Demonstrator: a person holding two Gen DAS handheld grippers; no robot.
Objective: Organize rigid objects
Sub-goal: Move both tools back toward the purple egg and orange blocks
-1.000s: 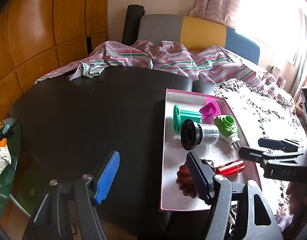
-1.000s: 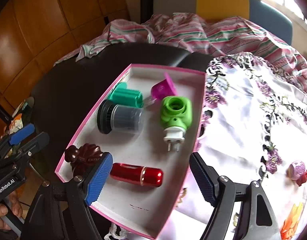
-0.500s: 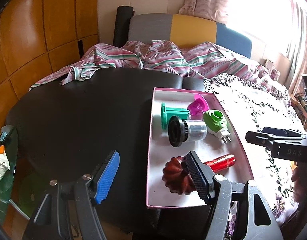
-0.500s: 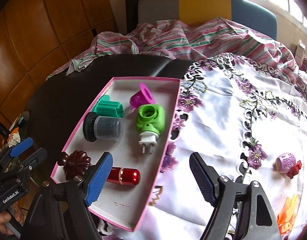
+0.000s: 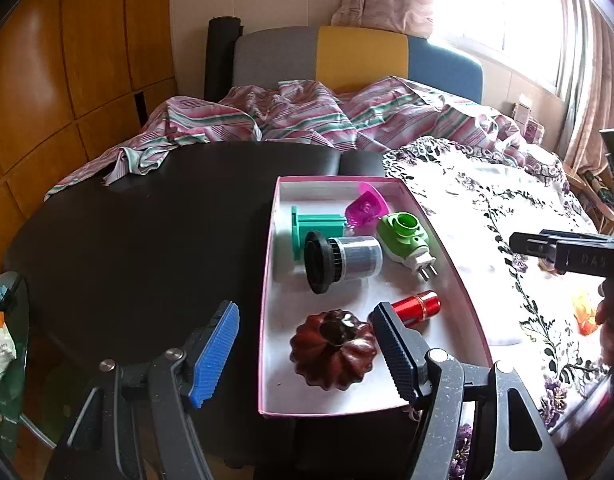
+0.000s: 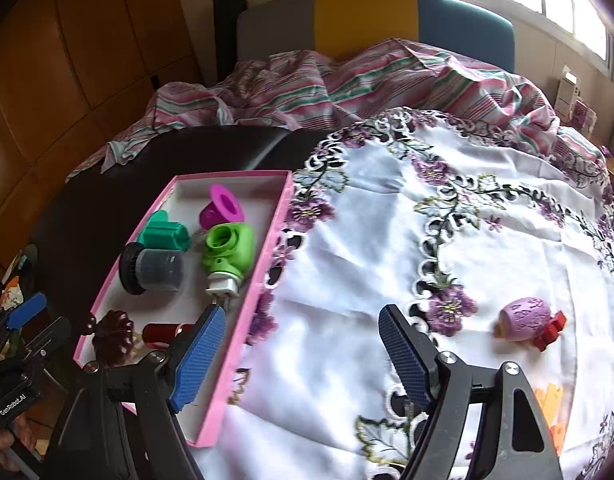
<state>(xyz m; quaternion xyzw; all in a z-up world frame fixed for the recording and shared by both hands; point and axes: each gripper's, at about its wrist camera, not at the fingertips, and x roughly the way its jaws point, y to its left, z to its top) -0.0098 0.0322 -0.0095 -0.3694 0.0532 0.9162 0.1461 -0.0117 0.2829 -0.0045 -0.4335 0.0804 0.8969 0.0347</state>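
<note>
On embroidered cloth (image 6: 387, 264): ribbed purple egg-shaped toy (image 6: 523, 319), pink rect. tray (image 6: 247, 316).

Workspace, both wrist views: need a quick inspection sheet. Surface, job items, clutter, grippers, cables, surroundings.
Surface: dark table, with a white embroidered cloth over its right part.
Job's things: pink tray holds a teal part, magenta cup, green plug-in, black-capped grey cylinder, red tube and dark brown fluted mould. Still on the cloth: purple egg-shaped toy touching a red piece, plus orange pieces.
Clutter: striped bedding draped over the table's far edge.
Grippers: left gripper open, empty, near the tray's front; right gripper open, empty, over the cloth.
Cables: nothing seen.
Surroundings: wood-panelled wall, tricolour headboard, bright window.
</note>
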